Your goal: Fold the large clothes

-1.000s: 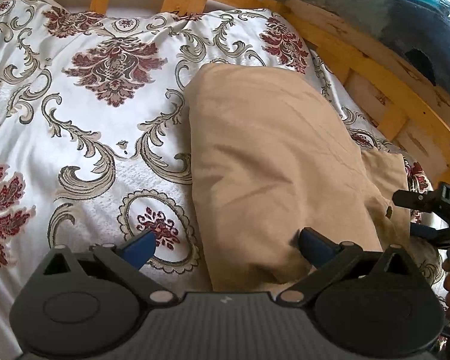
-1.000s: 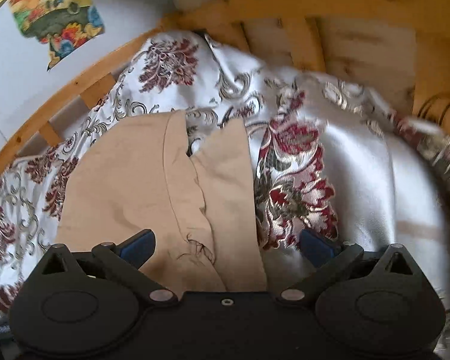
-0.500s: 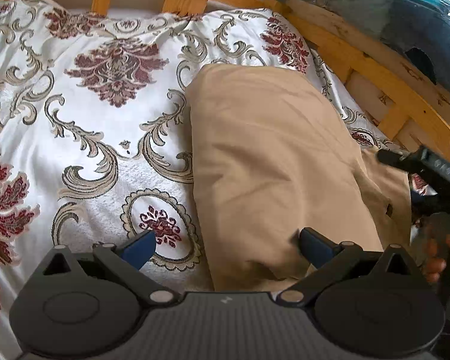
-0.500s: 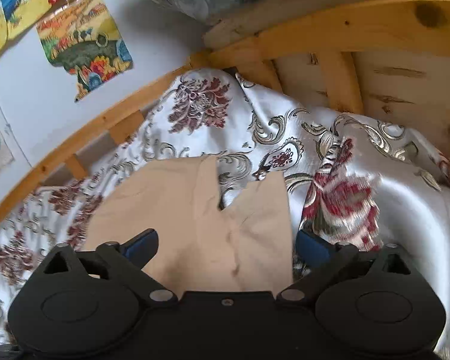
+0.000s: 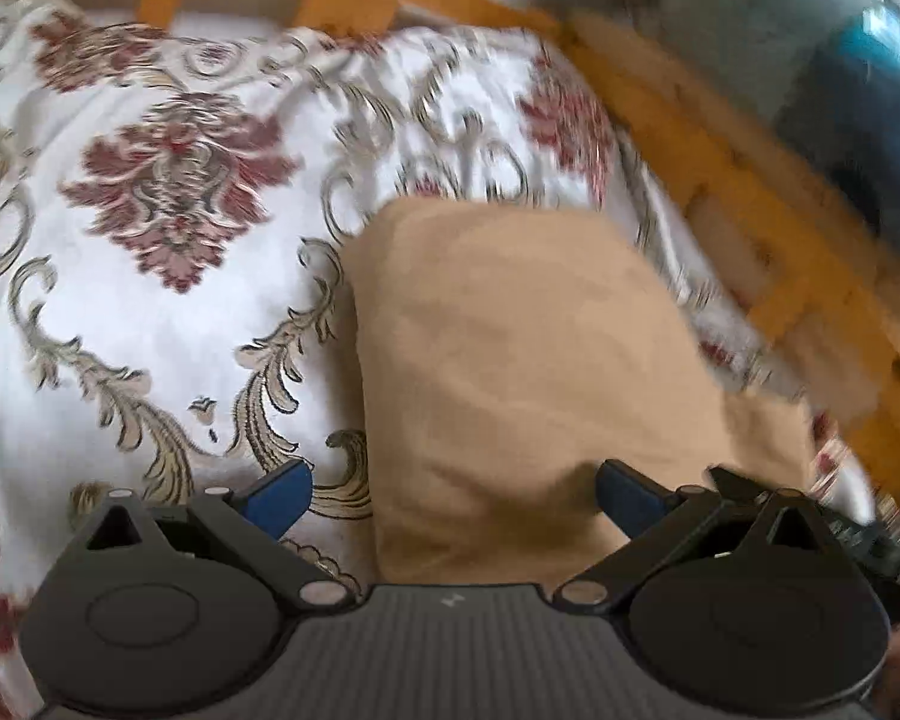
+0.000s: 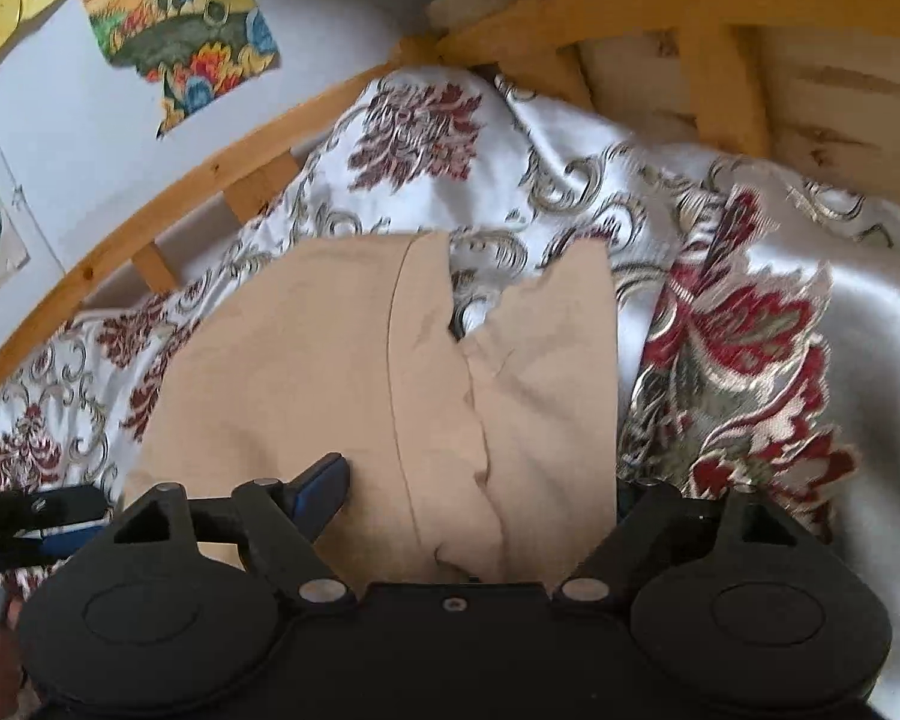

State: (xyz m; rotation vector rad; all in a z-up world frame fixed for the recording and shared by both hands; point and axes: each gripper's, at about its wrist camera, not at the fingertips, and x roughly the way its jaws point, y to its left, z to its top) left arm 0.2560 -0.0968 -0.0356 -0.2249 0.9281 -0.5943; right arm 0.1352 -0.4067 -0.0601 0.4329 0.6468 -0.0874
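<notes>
A tan garment (image 5: 510, 360) lies folded on the patterned bedspread (image 5: 150, 300). My left gripper (image 5: 453, 498) is open just above it: the cloth's left edge runs between the fingers, and the right fingertip (image 5: 624, 498) is over the cloth. In the right wrist view the tan garment (image 6: 342, 372) shows two layered flaps and a notch at its far edge. My right gripper (image 6: 477, 498) straddles its near end with jaws closing. Its left fingertip (image 6: 324, 492) rests over the cloth, and the cloth's right edge hides the right one.
A wooden bed frame (image 5: 720, 180) runs along the far and right sides, close to the garment. Grey-blue bundles (image 5: 810, 60) sit beyond it. Colourful posters (image 6: 180, 18) hang on the white wall. The bedspread (image 6: 750, 330) bunches up to the right of the garment.
The left gripper has slid across the bed, so the garment now sits nearer and more central. The right gripper's jaws have narrowed over the garment's end, and its right fingertip has gone behind the cloth.
</notes>
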